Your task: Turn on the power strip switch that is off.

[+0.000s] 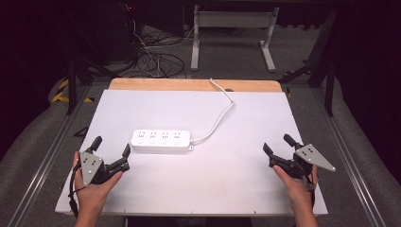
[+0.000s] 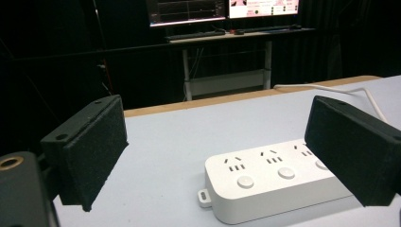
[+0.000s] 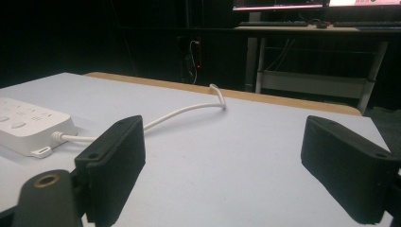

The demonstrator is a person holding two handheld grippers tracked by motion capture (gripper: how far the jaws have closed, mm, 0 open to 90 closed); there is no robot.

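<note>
A white power strip (image 1: 161, 140) with several sockets and round buttons lies flat near the middle of the table. Its white cord (image 1: 221, 112) curves back over the far edge. My left gripper (image 1: 111, 147) rests open at the front left, just left of the strip's end. In the left gripper view the power strip (image 2: 274, 179) lies ahead, partly behind the right jaw. My right gripper (image 1: 279, 144) stands open at the front right, well apart from the strip. The right gripper view has the power strip (image 3: 28, 126) at far left and the cord (image 3: 184, 111) running back.
The white table top (image 1: 198, 184) has a wooden strip (image 1: 194, 84) along its far edge. Beyond it stand a white desk frame (image 1: 231, 35) and loose cables (image 1: 156, 59) on the floor. Monitors (image 2: 222, 9) glow in the dark background.
</note>
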